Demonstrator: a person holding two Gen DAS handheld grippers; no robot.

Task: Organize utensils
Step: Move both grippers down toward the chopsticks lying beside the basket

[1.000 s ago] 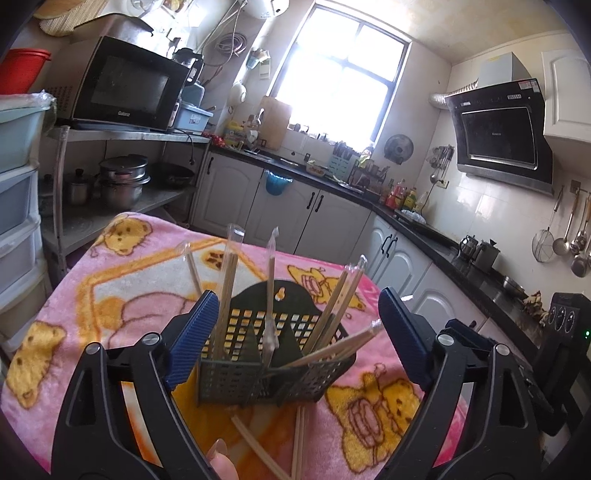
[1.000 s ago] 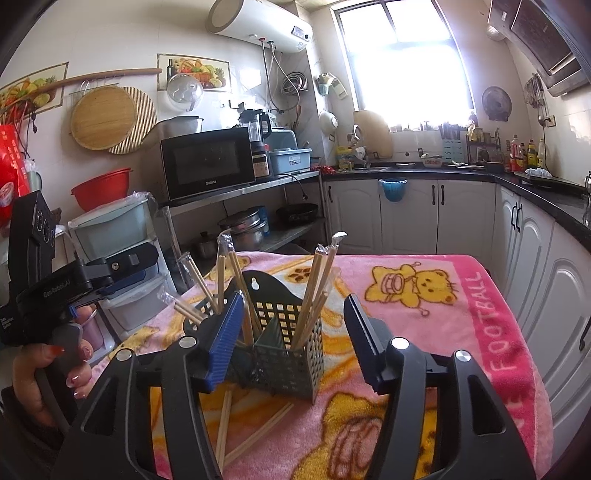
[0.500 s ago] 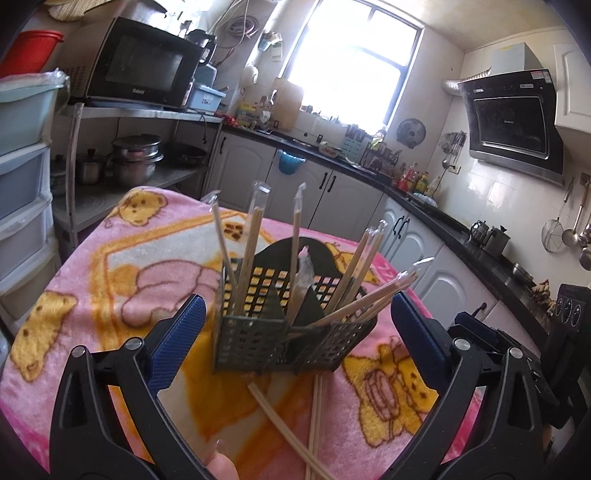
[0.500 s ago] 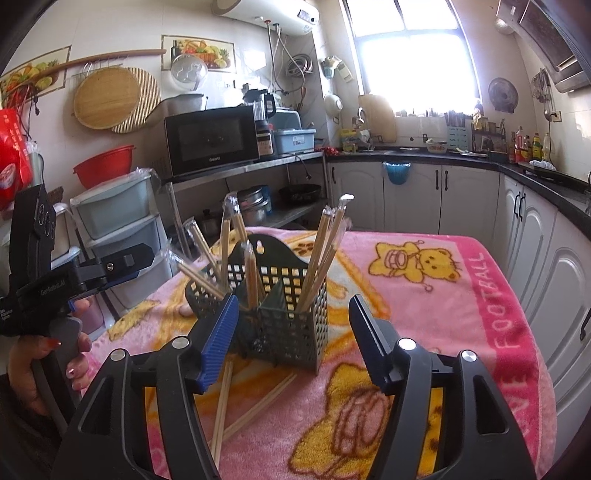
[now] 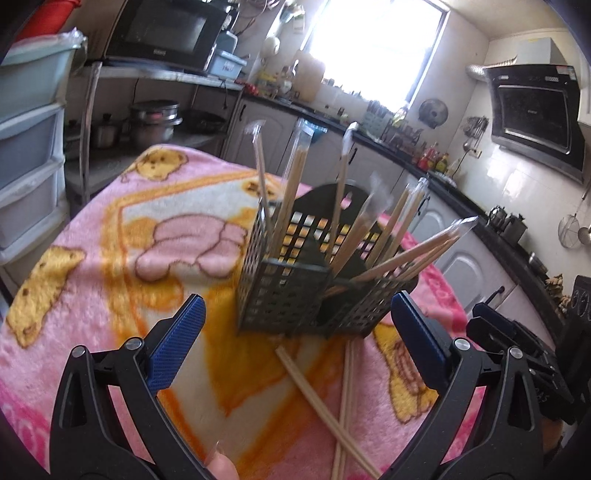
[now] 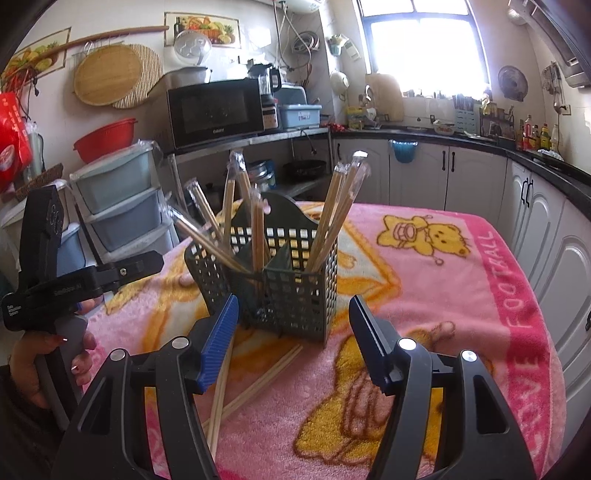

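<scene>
A kitchen table's pink blanket [image 6: 461, 280] bears a chopstick basket [image 6: 291, 291]; both claws [image 5: 295, 354] [image 6: 291, 339] gape, released.

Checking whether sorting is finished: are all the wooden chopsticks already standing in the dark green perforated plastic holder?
No, loose wooden chopsticks lie crossed on the pink blanket in front of the dark green perforated plastic holder.

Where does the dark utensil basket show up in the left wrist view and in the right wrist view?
Left wrist: the basket sits centre frame, just beyond the open left gripper.
Right wrist: the basket sits centre-left, just beyond the open right gripper.
Shared landmark: the microwave on the shelf behind.
</scene>
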